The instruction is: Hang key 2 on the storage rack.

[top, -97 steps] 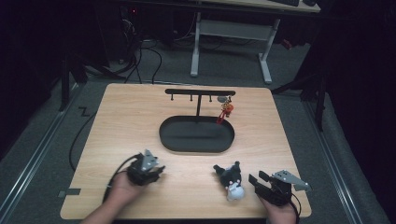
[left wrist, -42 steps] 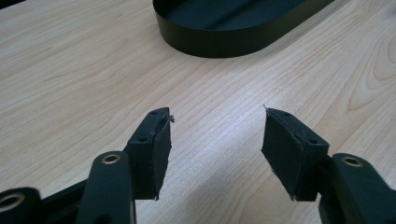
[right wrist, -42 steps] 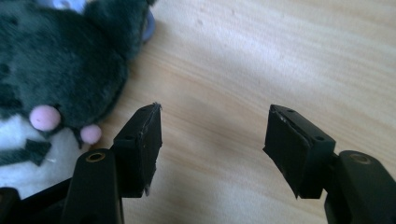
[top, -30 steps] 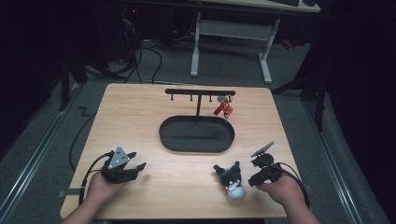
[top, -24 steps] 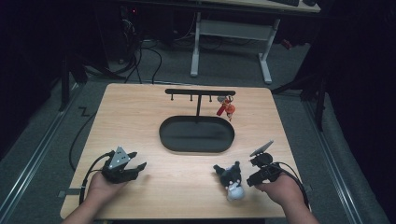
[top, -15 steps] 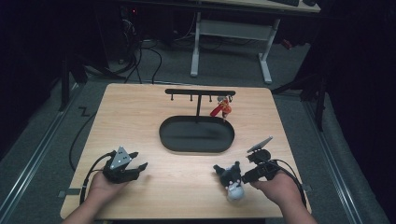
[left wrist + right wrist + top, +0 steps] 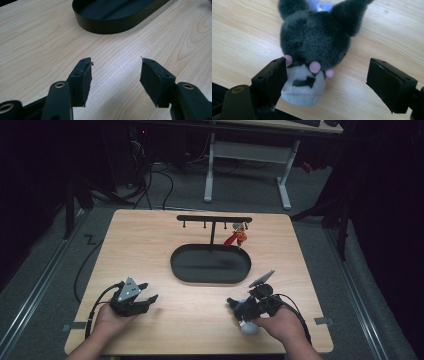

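Resting on the wooden table near its front right corner, a black-and-white plush toy with pointed ears and small pink dots on its face is lying between the spread jaws of the right gripper. In the right gripper view, the jaws are standing wide, having just been opening; one pad is sitting just beside the toy's white lower part, the other is standing clear of it over bare wood. In the high view, the right gripper is lying low over the toy. Near the front left corner, the left gripper is sitting with its jaws parted, nothing between them but wood grain. A black oval tray is occupying the middle of the table, its wall showing in the left gripper view. Behind it, a black T-shaped hook stand is carrying a small red figure towards its right end.
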`<act>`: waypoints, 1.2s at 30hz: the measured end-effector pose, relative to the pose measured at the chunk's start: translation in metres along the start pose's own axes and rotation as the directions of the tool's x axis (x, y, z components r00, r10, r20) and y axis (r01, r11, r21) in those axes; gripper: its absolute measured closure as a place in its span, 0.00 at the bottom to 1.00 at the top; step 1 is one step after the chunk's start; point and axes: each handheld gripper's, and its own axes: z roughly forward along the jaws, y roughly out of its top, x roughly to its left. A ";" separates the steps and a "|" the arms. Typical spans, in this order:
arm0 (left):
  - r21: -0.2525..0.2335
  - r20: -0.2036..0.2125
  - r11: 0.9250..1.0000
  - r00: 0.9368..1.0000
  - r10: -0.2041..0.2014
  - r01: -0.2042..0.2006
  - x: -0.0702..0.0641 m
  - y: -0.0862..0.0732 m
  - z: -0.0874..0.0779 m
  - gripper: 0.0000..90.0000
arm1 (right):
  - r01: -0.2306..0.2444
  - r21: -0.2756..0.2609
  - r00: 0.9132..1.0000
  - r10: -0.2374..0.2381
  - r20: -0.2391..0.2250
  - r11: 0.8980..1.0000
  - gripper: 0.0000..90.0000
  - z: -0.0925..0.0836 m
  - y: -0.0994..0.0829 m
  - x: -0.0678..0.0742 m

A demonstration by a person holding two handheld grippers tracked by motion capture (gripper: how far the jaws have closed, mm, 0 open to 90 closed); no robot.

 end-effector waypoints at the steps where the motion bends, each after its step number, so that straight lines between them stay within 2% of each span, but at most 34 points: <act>1: 0.001 0.001 1.000 1.000 0.000 0.000 0.000 0.000 0.000 0.47 | 0.003 -0.002 1.000 -0.003 -0.006 1.000 0.18 0.000 0.001 0.001; 4: 0.002 0.004 1.000 1.000 0.003 -0.003 0.000 0.001 0.001 0.47 | 0.020 -0.003 1.000 -0.020 0.004 1.000 0.18 -0.004 0.002 0.005; 7: 0.002 0.005 1.000 1.000 0.009 -0.009 0.000 0.001 0.001 0.47 | 0.019 -0.014 1.000 -0.019 0.015 1.000 0.19 -0.010 0.004 0.007; 9: 0.000 0.005 1.000 1.000 0.010 -0.010 -0.001 0.002 0.001 0.47 | 0.020 -0.003 0.999 -0.020 0.033 1.000 0.18 -0.010 0.004 0.009; 14: 0.000 0.008 1.000 1.000 0.013 -0.013 -0.001 0.002 0.001 0.47 | 0.015 0.049 1.000 -0.015 0.007 0.999 0.17 0.012 0.000 0.013; 16: 0.001 0.009 1.000 1.000 0.014 -0.014 -0.001 0.002 0.001 0.47 | 0.019 0.079 1.000 -0.020 0.010 0.997 0.17 0.023 -0.003 0.014; 18: 0.002 0.010 1.000 1.000 0.016 -0.016 -0.002 0.002 0.001 0.47 | 0.018 0.082 1.000 -0.019 0.014 0.996 0.17 0.029 -0.004 0.013; 19: 0.003 0.010 1.000 1.000 0.016 -0.016 -0.001 0.002 0.001 0.47 | -0.004 0.083 1.000 0.004 0.008 0.997 0.17 0.030 -0.003 0.013; 20: 0.005 0.011 1.000 1.000 0.016 -0.016 -0.001 0.002 0.001 0.47 | 0.009 0.076 1.000 -0.009 0.003 0.997 0.19 0.032 -0.002 0.011; 22: 0.005 0.010 1.000 1.000 0.013 -0.013 -0.001 0.002 0.001 0.47 | -0.009 0.079 1.000 0.010 -0.002 0.997 0.26 0.033 -0.001 0.010; 24: 0.005 0.009 1.000 1.000 0.012 -0.012 0.000 0.002 0.001 0.47 | 0.012 0.084 1.000 -0.012 -0.001 0.996 0.35 0.034 0.001 0.006; 28: 0.009 0.007 1.000 1.000 0.014 -0.014 0.000 0.001 0.002 0.47 | 0.038 0.081 0.999 -0.040 0.029 0.996 0.46 0.031 0.001 0.000; 30: 0.012 0.007 1.000 1.000 0.017 -0.017 0.000 0.001 0.002 0.47 | 0.046 0.078 0.998 -0.049 0.045 0.996 0.48 0.028 0.001 -0.002; 34: 0.015 0.007 1.000 1.000 0.014 -0.014 -0.001 -0.001 0.002 0.47 | 0.056 0.041 0.998 -0.057 0.026 0.998 0.50 0.016 0.002 -0.007; 36: 0.011 0.012 1.000 1.000 0.008 -0.009 0.001 -0.001 0.002 0.47 | 0.065 0.039 0.998 -0.066 0.010 0.997 0.50 0.009 0.004 -0.007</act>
